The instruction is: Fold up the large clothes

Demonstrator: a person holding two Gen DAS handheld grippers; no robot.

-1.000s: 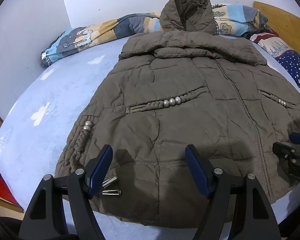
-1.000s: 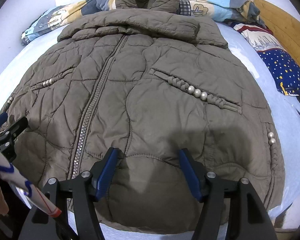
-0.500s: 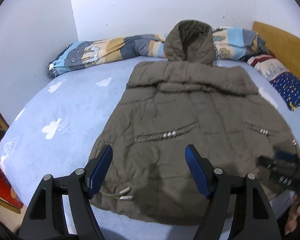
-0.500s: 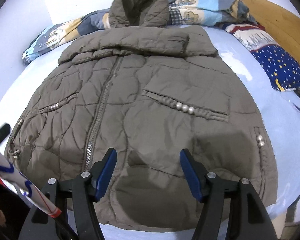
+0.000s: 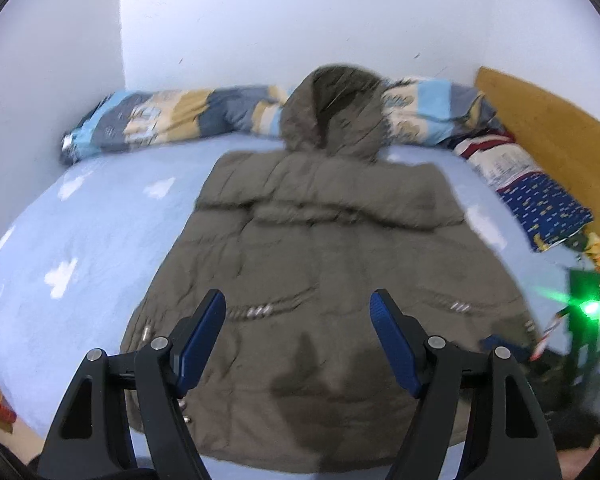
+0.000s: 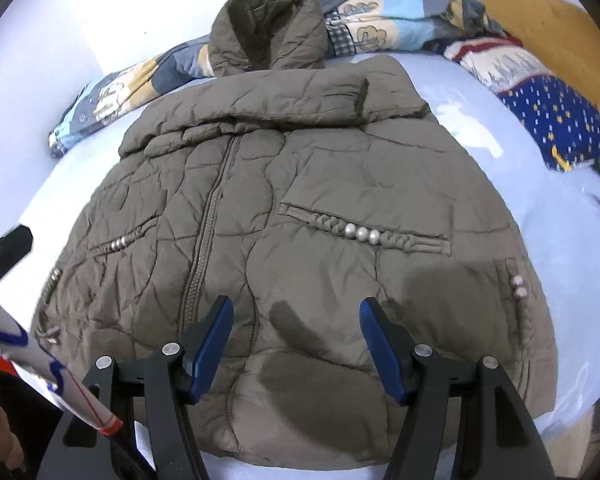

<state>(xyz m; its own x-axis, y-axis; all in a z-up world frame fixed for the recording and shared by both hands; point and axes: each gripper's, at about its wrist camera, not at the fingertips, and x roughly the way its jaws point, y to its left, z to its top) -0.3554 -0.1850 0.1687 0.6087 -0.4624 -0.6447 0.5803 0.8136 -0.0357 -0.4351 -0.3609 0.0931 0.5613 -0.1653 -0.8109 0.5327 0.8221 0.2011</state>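
Pale blue bedsheet point(image 6: 560, 272) with white cloud print under everything. We hold left gripper point(image 5: 298, 338) and right gripper point(image 6: 296, 344) above near hem, jaws apart, nothing between pads (both clear of fabric). Olive quilted jacket point(image 6: 300, 184) lies flat, front up, zipped, sleeves folded across chest, hood point(image 6: 268, 28) toward wall. Beyond: patterned duvet point(image 5: 172, 120), wooden headboard point(image 5: 548, 128) far right.
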